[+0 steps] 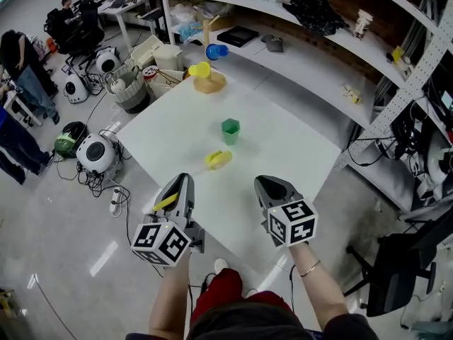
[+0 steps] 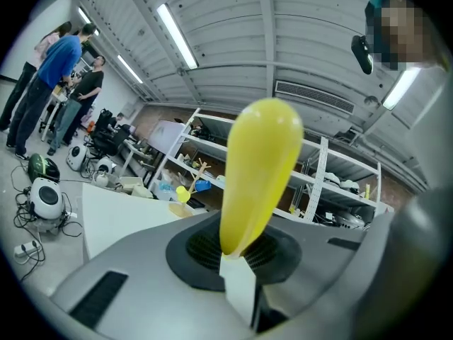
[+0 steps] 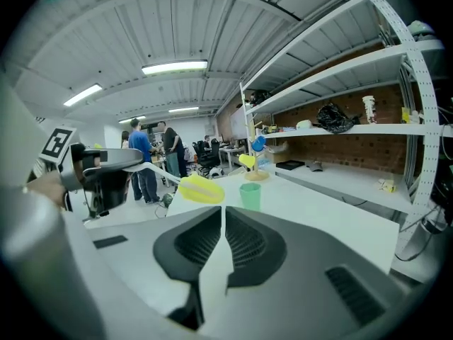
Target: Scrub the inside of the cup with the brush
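**Currently: brush in the left grip, cup standing free**

Right now I have the left gripper (image 1: pixel 183 182) clamped on the brush (image 1: pixel 218 159). Its own view shows the jaws pinching the white shaft, with the yellow part running straight out ahead of them. From the right gripper view, that shaft reaches from the left jaws to the yellow head, which sits just short of the green cup (image 1: pixel 230 130). I cannot tell whether the head rests on the white table (image 1: pixel 290 154) or hangs just above it.

My right gripper (image 1: pixel 268 183) has its jaws drawn together with nothing between them, and it is held near the table's front edge beside the left one.

The cup stands upright near the table's middle, well apart from both grippers. Beyond it, at the far corner, a wooden rack (image 1: pixel 209 82) carries a yellow and a blue cup.
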Tool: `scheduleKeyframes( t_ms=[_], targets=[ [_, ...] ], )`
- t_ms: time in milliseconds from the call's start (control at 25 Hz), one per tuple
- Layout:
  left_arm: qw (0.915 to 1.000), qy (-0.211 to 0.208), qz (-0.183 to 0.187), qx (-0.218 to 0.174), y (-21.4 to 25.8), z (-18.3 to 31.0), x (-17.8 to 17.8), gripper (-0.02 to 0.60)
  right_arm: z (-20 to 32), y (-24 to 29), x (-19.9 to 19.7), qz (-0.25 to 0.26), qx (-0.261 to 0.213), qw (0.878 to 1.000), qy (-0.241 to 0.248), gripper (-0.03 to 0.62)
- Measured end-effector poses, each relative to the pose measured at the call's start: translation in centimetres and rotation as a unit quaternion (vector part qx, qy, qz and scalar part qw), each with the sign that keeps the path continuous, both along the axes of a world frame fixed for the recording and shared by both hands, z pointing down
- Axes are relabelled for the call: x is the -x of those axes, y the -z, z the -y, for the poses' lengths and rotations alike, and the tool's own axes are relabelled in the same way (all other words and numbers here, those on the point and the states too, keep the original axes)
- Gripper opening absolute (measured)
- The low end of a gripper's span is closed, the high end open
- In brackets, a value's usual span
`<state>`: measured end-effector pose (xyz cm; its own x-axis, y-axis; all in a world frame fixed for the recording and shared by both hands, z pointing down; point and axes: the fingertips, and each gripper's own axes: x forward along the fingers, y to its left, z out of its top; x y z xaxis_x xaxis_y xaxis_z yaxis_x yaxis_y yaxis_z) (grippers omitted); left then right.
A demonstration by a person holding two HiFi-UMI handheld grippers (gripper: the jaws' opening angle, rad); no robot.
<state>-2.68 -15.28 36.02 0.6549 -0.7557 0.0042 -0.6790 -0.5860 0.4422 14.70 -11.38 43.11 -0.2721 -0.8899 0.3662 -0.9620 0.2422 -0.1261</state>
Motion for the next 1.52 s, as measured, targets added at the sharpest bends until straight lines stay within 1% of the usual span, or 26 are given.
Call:
scheduleKeyframes(
  t_ms=[200, 360, 600, 760, 920, 1080, 1360, 1520],
  targets=[
    [1.0000, 0.004, 0.005, -0.003, 0.3, -3.0, -1.4, 0.038, -2.9, 1.6, -1.2, -0.006, -0.025, 1.000, -0.002, 0.029],
    [0.9997, 0.006, 0.017, -0.015, 0.9, -5.6, -2.1, 0.038, -5.5, 2.0, -1.8, -0.011, -0.032, 0.999, -0.002, 0.021],
    [0.9990, 0.015, 0.026, -0.032, 2.1, -9.6, -2.4, 0.038, -9.7, 2.9, -1.9, 0.023, -0.039, 0.999, 0.000, 0.018],
    [0.9986, 0.025, 0.026, -0.039, 2.6, -12.7, -2.2, 0.038, -13.2, 3.6, -2.0, 0.017, -0.047, 0.999, 0.002, 0.018],
    [0.9983, 0.026, 0.029, -0.044, 2.7, -15.9, -2.1, 0.038, -16.7, 4.5, -2.3, 0.004, -0.059, 0.998, -0.002, 0.018],
    [0.9982, 0.020, 0.035, -0.044, 2.6, -19.2, -2.3, 0.038, -20.2, 4.4, -2.3, -0.011, -0.059, 0.998, -0.007, 0.018],
    [0.9978, 0.012, 0.041, -0.050, 3.2, -23.7, -2.4, 0.038, -25.0, 4.2, -2.3, -0.011, -0.058, 0.998, -0.024, 0.018],
    [0.9982, 0.012, 0.039, -0.044, 3.2, -26.2, -2.4, 0.038, -27.8, 4.4, -2.6, -0.017, -0.057, 0.998, -0.035, 0.018]
  ],
)
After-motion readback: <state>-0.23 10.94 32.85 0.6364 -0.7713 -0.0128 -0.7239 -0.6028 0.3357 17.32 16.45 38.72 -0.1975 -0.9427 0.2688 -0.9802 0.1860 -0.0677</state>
